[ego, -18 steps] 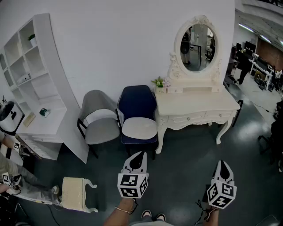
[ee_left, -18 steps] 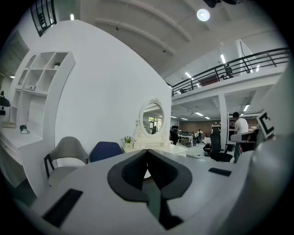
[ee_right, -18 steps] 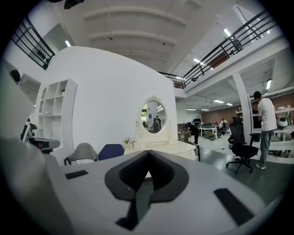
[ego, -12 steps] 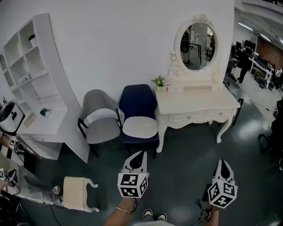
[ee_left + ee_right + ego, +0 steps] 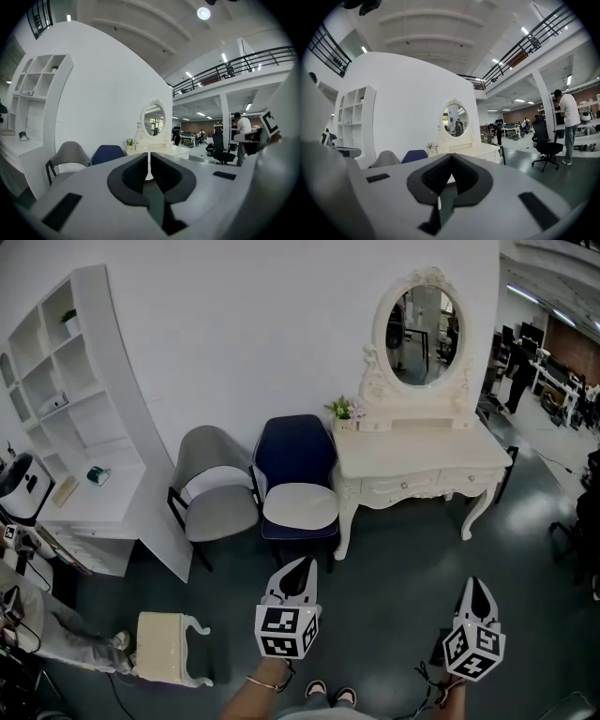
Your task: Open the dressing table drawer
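Shelf [image 5: 84, 381] and stool [image 5: 169, 648] bound the left side. The blue chair [image 5: 298, 484] stands just beside the table's [image 5: 422, 460] left end. Left gripper [image 5: 299, 565]: jaws pressed together, empty. Bare floor [image 5: 394, 568] separates both grippers from the table. The drawer [image 5: 398, 490] sits closed in the table's front, long axis left to right, face toward the grippers; its knob is hard to make out. Right gripper [image 5: 472, 584]: jaws together, empty.

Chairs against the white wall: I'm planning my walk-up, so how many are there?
2. The grey chair stands on the left; the navy chair is right of it, next to the dressing table. A cream stool sits apart on the floor, not counted.
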A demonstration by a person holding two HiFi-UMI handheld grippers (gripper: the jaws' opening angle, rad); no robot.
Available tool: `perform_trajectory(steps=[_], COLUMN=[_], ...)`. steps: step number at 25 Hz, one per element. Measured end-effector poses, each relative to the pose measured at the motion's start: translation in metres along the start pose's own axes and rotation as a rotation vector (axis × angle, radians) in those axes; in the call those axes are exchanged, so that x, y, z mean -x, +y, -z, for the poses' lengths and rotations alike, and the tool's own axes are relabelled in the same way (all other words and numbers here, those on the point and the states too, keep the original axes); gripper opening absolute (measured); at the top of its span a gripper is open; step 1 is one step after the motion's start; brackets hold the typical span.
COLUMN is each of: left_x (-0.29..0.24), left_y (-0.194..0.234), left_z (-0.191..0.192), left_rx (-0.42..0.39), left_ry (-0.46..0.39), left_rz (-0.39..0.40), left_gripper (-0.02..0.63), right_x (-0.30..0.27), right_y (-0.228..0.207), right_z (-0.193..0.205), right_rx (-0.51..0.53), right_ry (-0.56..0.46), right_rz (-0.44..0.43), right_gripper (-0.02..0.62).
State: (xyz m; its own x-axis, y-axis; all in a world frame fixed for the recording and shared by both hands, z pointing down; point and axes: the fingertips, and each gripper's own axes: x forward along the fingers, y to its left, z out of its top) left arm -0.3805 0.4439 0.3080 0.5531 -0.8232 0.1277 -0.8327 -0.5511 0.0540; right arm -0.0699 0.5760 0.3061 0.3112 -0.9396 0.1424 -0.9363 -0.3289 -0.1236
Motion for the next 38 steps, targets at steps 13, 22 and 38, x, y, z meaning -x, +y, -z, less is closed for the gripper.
perform_trajectory(steps=[13, 22, 38], left_x=[-0.006, -0.015, -0.042], left_y=[0.004, 0.008, 0.037], left_z=[-0.003, -0.005, 0.000], left_rx=[0.015, 0.009, -0.007], left_ry=[-0.007, -0.010, 0.015], left_rz=[0.026, 0.047, 0.083], left_gripper=[0.117, 0.147, 0.147], right_x=[-0.002, -0.005, -0.017], right_y=[0.002, 0.001, 0.010], right_z=[0.001, 0.001, 0.015], right_rx=[-0.006, -0.017, -0.031], right_ry=[0.009, -0.001, 0.026], right_rz=[0.018, 0.045, 0.108], right_gripper=[0.008, 0.008, 0.008])
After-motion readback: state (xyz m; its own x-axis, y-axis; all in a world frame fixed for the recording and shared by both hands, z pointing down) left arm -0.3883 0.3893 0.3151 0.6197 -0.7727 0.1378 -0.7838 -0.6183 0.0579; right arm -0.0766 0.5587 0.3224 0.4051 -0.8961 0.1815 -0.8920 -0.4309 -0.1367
